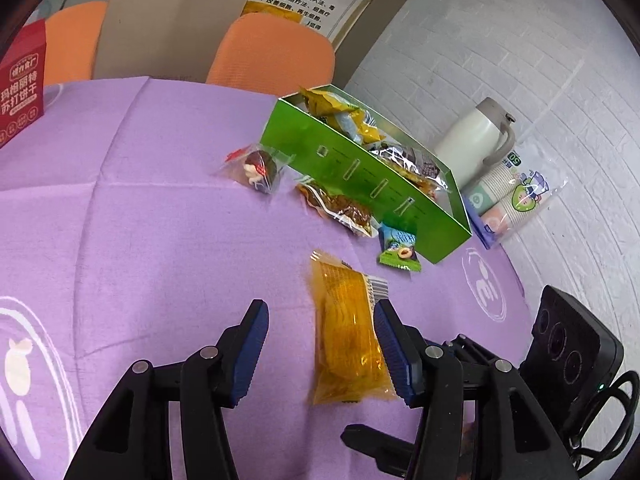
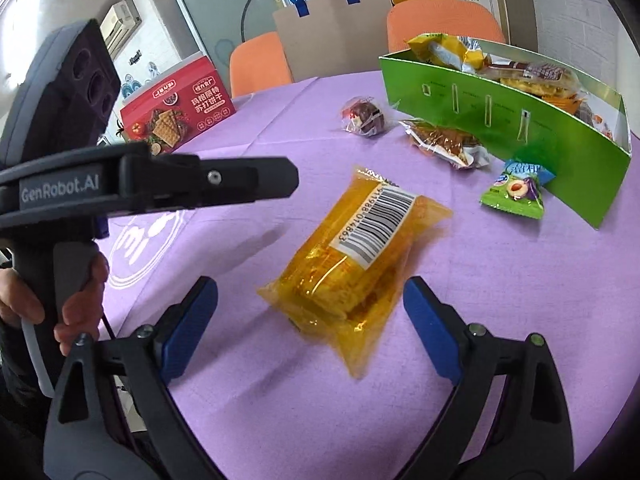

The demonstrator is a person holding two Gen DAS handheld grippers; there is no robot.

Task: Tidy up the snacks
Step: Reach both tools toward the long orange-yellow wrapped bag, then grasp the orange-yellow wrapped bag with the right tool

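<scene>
A yellow snack packet (image 2: pixel 360 248) with a barcode label lies flat on the purple tablecloth (image 2: pixel 480 320). My right gripper (image 2: pixel 311 286) is open, its blue pads on either side of the packet's near end and not touching it. My left gripper (image 1: pixel 320 308) is open and empty. It hovers over the same yellow packet (image 1: pixel 348 340), which lies by its right finger. The green box (image 1: pixel 360 168) (image 2: pixel 500 120) holds several wrapped snacks. Loose in front of it are a small green plum packet (image 2: pixel 516 192), a brown snack in clear wrap (image 2: pixel 444 140) and a round dark snack (image 2: pixel 364 118).
A red cracker box (image 2: pixel 180 112) stands at the table's far left. A white flask (image 1: pixel 476 136) and a sleeve of paper cups (image 1: pixel 512 196) sit behind the green box by the brick wall. Orange chairs (image 1: pixel 276 52) and a brown paper bag (image 1: pixel 168 28) stand beyond the table.
</scene>
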